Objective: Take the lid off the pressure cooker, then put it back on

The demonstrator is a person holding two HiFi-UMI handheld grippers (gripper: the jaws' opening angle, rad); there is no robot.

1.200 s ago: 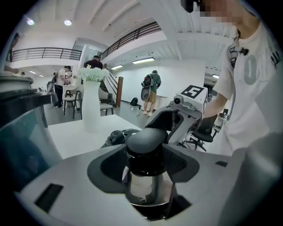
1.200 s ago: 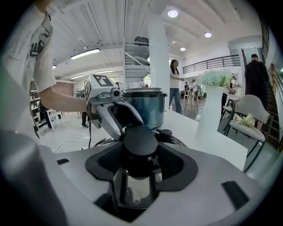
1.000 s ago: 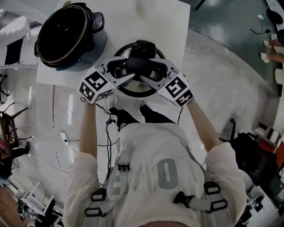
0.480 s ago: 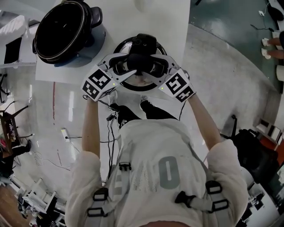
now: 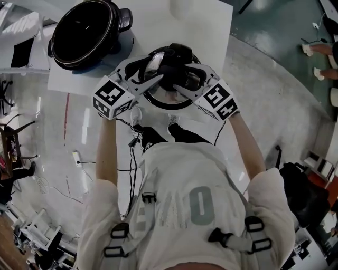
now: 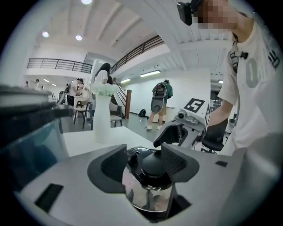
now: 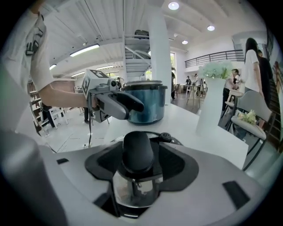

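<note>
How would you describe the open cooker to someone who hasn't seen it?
Find the white table. At its far left stands the cooker, lidless, wide and dark inside, teal outside; the lid near it is glass, the vase white.

White table (image 5: 153, 26), glossy pale floor (image 5: 274, 100) (mezzanine railing (image 6: 57, 65) overhead)

Before you, the round glass lid (image 5: 163, 97) hangs over the white table's (image 5: 206, 37) near edge. The black cooker pot (image 5: 87, 31) stands behind-left, the white vase (image 5: 182, 6) behind.
</note>
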